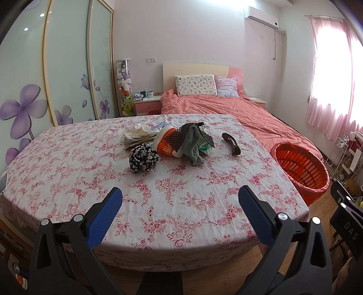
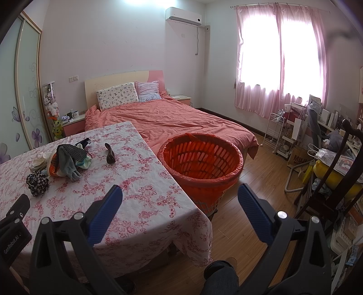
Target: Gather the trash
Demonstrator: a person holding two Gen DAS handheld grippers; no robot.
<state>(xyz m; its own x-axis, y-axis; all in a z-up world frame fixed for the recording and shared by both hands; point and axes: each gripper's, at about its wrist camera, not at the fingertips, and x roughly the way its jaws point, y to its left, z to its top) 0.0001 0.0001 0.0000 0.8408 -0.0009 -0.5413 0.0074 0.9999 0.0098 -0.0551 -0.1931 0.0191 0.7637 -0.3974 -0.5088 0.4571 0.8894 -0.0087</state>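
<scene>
Two legible marks: "DAS" on right claw (image 1: 347, 229) (side-on), "GenRoboLAI" opposite.

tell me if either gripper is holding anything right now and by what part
Nothing is held. The left gripper and right gripper are both open and empty, short of the pile on the table.

This is a bedroom in a home. A bed (image 2: 172, 120) with a coral duvet and two pillows (image 2: 118, 95) stands against a headboard, flanked by a nightstand (image 1: 147, 103). A sliding wardrobe (image 1: 56, 68) with purple flower decals, pink curtains (image 2: 279, 61) and a wall air conditioner (image 2: 183, 14) complete it.
</scene>
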